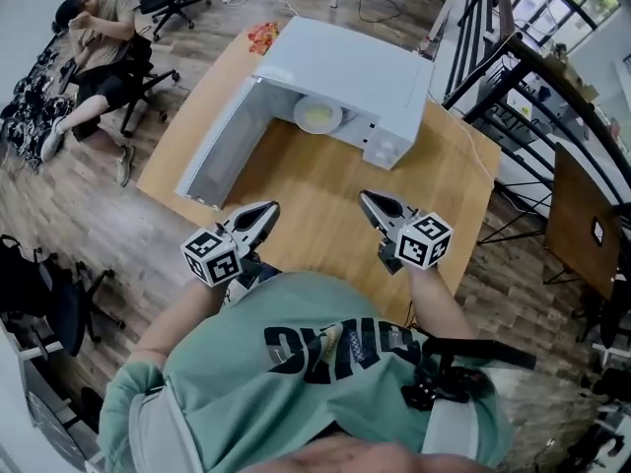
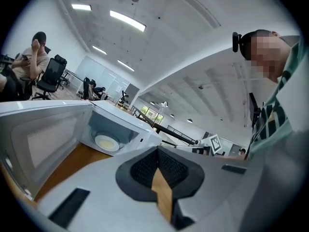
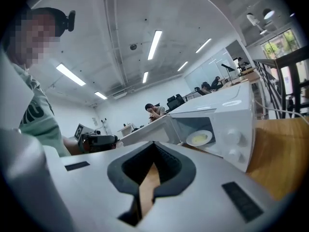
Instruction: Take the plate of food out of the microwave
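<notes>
A white microwave [image 1: 345, 72] stands at the far side of the wooden table [image 1: 315, 180], its door [image 1: 222, 141] swung open to the left. Inside sits a white plate of pale yellow food [image 1: 317, 115], also seen in the left gripper view [image 2: 107, 142] and the right gripper view [image 3: 199, 138]. My left gripper [image 1: 268, 208] and right gripper [image 1: 365, 197] hover over the near part of the table, well short of the microwave. Both point toward it, with jaws together and nothing between them [image 2: 157, 149] [image 3: 153, 144].
A person sits on an office chair [image 1: 99, 37] beyond the table's left corner. Something red and orange [image 1: 262, 35] lies behind the microwave. A black railing [image 1: 523, 77] runs along the right. More dark chairs [image 1: 49, 294] stand at the left.
</notes>
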Available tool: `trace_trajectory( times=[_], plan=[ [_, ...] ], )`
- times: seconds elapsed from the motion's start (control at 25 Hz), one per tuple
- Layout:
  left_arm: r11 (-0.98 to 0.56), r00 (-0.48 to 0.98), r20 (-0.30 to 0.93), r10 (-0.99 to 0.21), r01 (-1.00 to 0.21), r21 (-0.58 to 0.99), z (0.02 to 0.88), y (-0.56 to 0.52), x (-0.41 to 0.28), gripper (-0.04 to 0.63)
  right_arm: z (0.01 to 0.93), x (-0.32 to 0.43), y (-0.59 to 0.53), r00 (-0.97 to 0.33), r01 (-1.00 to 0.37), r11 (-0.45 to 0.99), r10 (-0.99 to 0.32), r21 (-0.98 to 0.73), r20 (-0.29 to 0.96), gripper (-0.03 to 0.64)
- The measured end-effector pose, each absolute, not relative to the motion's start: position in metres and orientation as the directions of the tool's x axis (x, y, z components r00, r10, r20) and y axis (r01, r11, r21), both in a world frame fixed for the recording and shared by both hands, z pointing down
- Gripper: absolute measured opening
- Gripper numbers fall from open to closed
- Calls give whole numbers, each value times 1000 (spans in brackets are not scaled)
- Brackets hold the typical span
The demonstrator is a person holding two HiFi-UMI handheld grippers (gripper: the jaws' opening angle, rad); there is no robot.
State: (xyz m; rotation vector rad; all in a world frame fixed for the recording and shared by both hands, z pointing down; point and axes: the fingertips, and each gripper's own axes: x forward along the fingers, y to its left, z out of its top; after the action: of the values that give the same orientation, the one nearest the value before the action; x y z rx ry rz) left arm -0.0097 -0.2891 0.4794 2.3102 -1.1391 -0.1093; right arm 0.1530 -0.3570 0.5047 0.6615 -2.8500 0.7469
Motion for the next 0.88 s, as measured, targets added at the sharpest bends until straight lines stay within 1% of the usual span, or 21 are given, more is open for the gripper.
trace_trajectory(
  times=[0.28, 0.4, 0.68, 0.88],
  plan=[
    [-505, 697, 164, -698, -642, 576, 514, -315, -33, -3, 545, 112, -389, -846, -532, 708, -429, -464, 316, 3],
    [-508, 707, 174, -685, -635, 582, 525, -323, -41, -3, 557, 99, -402, -832, -554, 689, -439, -468, 340, 3],
    [-503, 704, 203, -681, -650, 569, 548, -337, -44, -3, 588, 78, -432, -832, -555, 643, -434, -529, 345, 4],
    [-504, 703, 225, -675, -661, 556, 562, -345, -45, -3, 616, 70, -455, -839, -535, 553, -433, -638, 329, 5]
  ],
)
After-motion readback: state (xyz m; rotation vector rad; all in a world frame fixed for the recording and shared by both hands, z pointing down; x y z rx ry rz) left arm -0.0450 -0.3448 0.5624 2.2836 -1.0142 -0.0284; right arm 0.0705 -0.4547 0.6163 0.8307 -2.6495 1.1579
